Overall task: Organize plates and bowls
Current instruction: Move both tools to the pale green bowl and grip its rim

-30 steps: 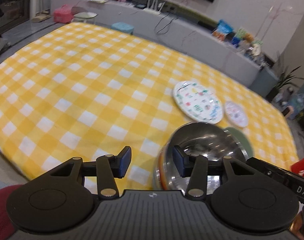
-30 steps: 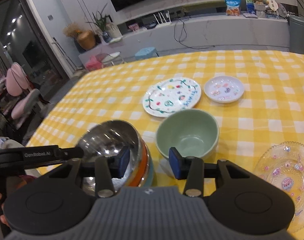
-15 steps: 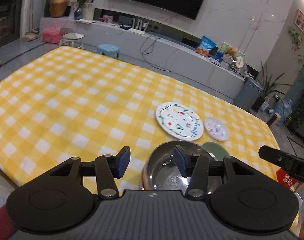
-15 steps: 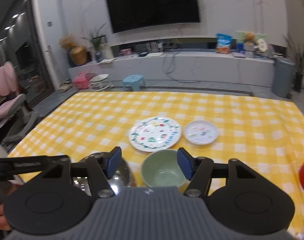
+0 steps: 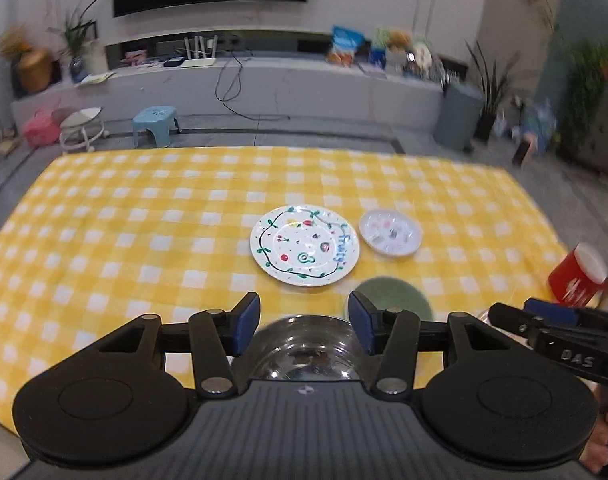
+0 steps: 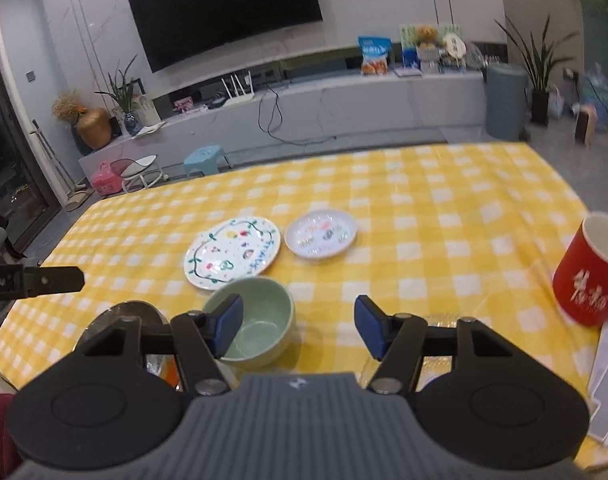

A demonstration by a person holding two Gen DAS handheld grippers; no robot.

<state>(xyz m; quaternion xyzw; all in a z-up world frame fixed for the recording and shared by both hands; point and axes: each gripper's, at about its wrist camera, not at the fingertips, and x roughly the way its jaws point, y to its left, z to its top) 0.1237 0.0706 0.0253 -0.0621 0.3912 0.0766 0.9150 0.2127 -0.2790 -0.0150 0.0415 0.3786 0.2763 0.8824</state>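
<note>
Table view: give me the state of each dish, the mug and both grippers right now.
Steel bowl: upright, empty.
Green bowl: upright, empty, on the cloth.
Big plate: flat, bare.
Small plate: flat, apart from the big plate.
Mug: upright.
Left gripper: open, holding nothing; jaws have just been opening.
Right gripper: open, holding nothing; it opened within the last second.

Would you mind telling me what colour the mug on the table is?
The mug is red with a white inside, clearest in the right wrist view.
</note>
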